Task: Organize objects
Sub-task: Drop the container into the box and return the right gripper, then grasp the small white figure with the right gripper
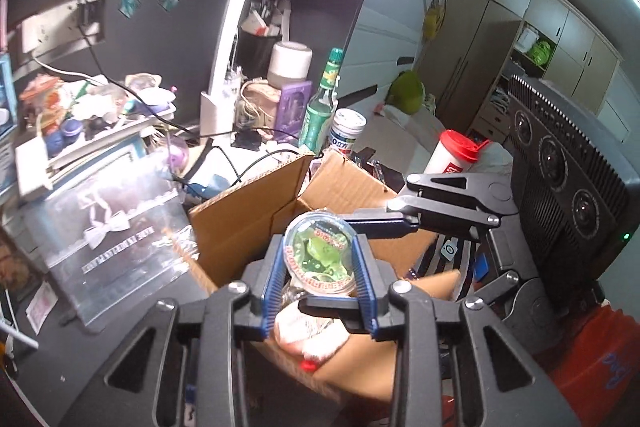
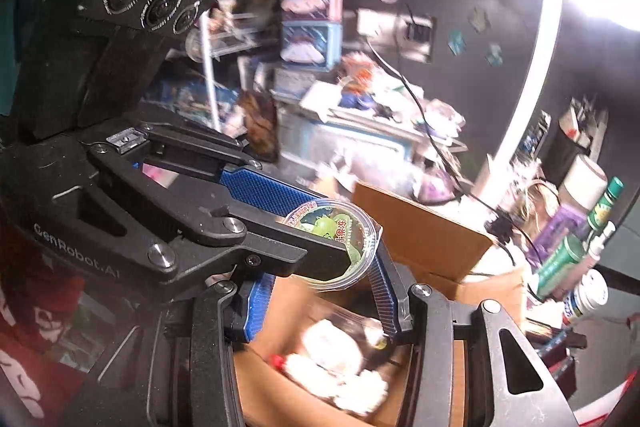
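A clear plastic jelly cup (image 1: 320, 255) with green filling and a printed lid hangs over an open cardboard box (image 1: 248, 227). My left gripper (image 1: 318, 241) is shut on it, blue pads (image 1: 272, 287) pressing its left and right sides. My right gripper (image 1: 324, 263) reaches in from the right and clamps the same cup from above and below. In the right wrist view the cup (image 2: 336, 243) sits between my right gripper's (image 2: 324, 273) fingers, with the left gripper (image 2: 332, 231) coming in from the left. The box (image 2: 420, 227) below holds white wrapped items.
Behind the box stand a green bottle (image 1: 320, 115), a white jar (image 1: 348, 131) and a red-lidded cup (image 1: 452, 155). A clear acrylic case (image 1: 112, 227) lies left of it. Cables, stacked boxes and a white lamp arm (image 1: 236, 27) crowd the dark desk.
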`<state>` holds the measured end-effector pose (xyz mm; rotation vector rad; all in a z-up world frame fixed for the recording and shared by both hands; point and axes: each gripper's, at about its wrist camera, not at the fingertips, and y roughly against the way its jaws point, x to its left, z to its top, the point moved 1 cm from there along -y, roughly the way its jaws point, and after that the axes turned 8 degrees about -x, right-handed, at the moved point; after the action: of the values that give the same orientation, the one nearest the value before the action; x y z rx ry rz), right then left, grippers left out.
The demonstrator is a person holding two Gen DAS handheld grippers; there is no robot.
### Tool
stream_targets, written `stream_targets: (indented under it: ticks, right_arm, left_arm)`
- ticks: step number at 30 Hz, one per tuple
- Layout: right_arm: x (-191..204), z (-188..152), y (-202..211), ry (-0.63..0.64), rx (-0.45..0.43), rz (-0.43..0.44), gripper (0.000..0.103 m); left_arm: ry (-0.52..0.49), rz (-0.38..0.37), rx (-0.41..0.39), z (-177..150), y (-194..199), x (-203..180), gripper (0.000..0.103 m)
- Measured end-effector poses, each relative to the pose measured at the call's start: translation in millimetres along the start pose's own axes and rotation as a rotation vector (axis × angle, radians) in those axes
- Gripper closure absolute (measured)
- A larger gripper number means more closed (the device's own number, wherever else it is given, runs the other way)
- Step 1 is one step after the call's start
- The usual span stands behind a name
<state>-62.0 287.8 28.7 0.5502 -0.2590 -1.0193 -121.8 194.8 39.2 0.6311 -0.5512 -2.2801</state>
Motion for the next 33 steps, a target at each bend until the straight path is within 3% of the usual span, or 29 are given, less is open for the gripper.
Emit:
stream_targets:
  ticks: [5, 9, 18, 22, 24, 27, 33]
  right_arm:
    - [-17.5, 2.0, -16.8, -0.008, 0.101, -0.005, 0.061]
    - [-24.2, -2.8, -20.7, -0.019, 0.131, -0.023, 0.051]
    - [-18.9, -2.0, -10.6, -0.034, 0.116, -0.041, 0.051]
    - [7.6, 7.2, -2.8, -0.021, 0.066, -0.008, 0.051]
    - [25.5, 11.3, 0.1, -0.001, 0.035, 0.014, 0.051]
    - [65.1, 16.5, -2.3, 0.035, -0.003, 0.094, 0.051]
    - [130.7, 8.8, -28.8, 0.075, 0.006, 0.218, 0.051]
  left_arm:
    - [0.008, 0.013, 0.043, 5.2, -21.1, 2.7, 0.071]
    - [-0.008, 0.051, 0.037, 4.8, -22.3, 2.8, 0.045]
    - [0.016, 0.124, -0.064, -4.1, 30.1, 18.7, 0.038]
    - [0.037, 0.187, -0.124, -18.0, 63.3, 28.1, 0.037]
    - [0.047, 0.224, -0.157, -29.6, 83.5, 33.7, 0.028]
    - [0.054, 0.277, -0.194, -49.0, 108.3, 41.7, 0.027]
    - [0.120, 0.352, -0.230, -94.2, 145.1, 69.4, 0.025]
